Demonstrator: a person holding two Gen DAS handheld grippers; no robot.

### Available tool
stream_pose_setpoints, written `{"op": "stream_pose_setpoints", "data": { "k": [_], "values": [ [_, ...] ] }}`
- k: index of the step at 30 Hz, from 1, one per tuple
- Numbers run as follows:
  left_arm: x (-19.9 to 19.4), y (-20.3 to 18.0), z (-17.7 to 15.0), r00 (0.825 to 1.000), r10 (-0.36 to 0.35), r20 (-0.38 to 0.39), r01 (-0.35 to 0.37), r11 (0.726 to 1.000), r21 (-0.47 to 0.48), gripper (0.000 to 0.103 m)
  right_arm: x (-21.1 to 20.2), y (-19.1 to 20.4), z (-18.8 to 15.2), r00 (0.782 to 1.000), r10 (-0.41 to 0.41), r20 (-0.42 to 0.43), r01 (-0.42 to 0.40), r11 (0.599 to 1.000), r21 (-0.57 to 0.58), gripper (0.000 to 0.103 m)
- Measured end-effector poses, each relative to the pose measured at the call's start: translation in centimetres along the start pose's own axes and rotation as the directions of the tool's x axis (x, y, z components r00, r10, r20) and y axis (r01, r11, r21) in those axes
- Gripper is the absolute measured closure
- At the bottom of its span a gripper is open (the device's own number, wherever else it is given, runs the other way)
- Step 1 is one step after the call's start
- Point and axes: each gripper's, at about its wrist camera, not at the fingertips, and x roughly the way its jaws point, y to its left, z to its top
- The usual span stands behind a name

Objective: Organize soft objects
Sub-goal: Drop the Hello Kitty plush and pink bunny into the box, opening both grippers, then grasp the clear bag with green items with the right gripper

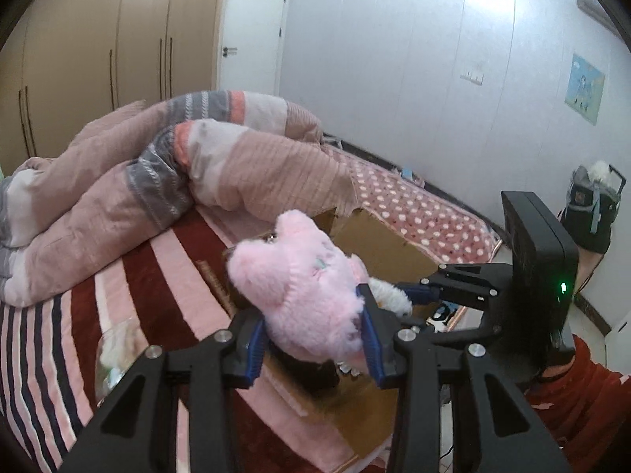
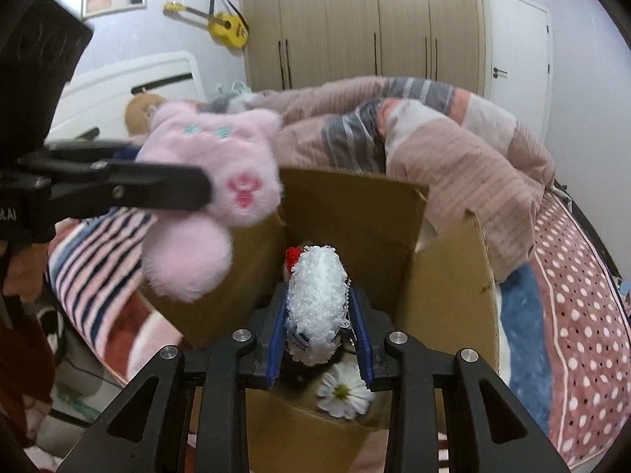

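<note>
A pink plush toy (image 1: 299, 276) hangs above the near corner of an open cardboard box (image 1: 386, 244) on the bed, with my left gripper (image 1: 313, 327) shut on it. The right wrist view shows the same pink plush (image 2: 213, 165) left of the box (image 2: 355, 213), a black finger (image 2: 157, 191) of the left gripper across it. My right gripper (image 2: 319, 323) is shut on a white fluffy toy (image 2: 315, 295) over the box opening. Inside the box lie a white daisy (image 2: 343, 392) and something red (image 2: 292, 255). The white toy (image 1: 390, 295) also peeks out behind the pink plush.
A bunched pink and grey quilt (image 1: 157, 181) lies behind the box. The bed carries a striped blanket (image 1: 79, 315) and a polka-dot sheet (image 2: 572, 295). Wardrobes (image 2: 355, 19) and a door (image 1: 252, 31) stand beyond. A bag (image 1: 591, 205) sits on the floor; a red sleeve (image 1: 572, 394) is near.
</note>
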Motion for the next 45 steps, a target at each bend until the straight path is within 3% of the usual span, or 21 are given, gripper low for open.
{"op": "stream_pose_setpoints", "data": {
  "k": [2,6,13,16,18,24,26,35,41,45],
  "values": [
    [1.1,0.0,0.2,1.000,0.001,-0.016,-0.001,1.000,-0.002,0.064,0.6,-0.3,-0.3,1.000,0.006,-0.015,-0.006,1.000,0.000,0.075],
    [2.8,0.1,0.3,0.999,0.000,-0.036,0.000,1.000,-0.002,0.065,1.4,-0.9,-0.5,1.000,0.016,-0.023,-0.017,1.000,-0.008,0.059],
    [4.2,0.5,0.4,0.998,-0.003,-0.056,0.003,1.000,-0.004,0.061,1.5,-0.7,-0.4,0.999,0.030,-0.016,-0.030,0.999,-0.021,0.059],
    [4.1,0.7,0.4,0.999,0.010,-0.048,-0.010,1.000,-0.011,0.039,1.3,-0.6,-0.4,0.999,0.030,-0.015,-0.030,0.999,-0.019,0.058],
    [3.4,0.9,0.3,0.999,0.026,-0.030,-0.026,1.000,-0.013,0.017,1.3,-0.5,-0.3,0.999,0.029,-0.017,-0.030,0.999,-0.020,0.055],
    [0.0,2.6,0.0,0.997,0.078,0.020,-0.077,0.996,-0.048,0.012,0.5,0.7,0.2,0.999,0.041,-0.018,-0.042,0.999,-0.029,0.050],
    [-1.6,3.4,-0.5,0.992,0.119,0.038,-0.117,0.991,-0.065,0.000,0.0,1.6,0.8,0.998,0.055,-0.008,-0.055,0.998,-0.034,0.049],
    [-9.2,8.5,-4.8,0.963,0.252,0.096,-0.234,0.958,-0.165,0.000,-1.3,7.9,2.9,0.980,0.184,0.074,-0.180,0.982,-0.055,0.039],
    [-12.6,12.2,-8.5,0.951,0.291,0.105,-0.263,0.939,-0.221,0.000,0.6,13.1,4.1,0.971,0.233,0.053,-0.229,0.971,-0.067,0.037],
    [-13.6,14.8,-10.8,0.950,0.296,0.098,-0.264,0.931,-0.252,0.000,3.0,15.9,4.8,0.969,0.248,0.023,-0.246,0.967,-0.062,0.024]
  ]
}}
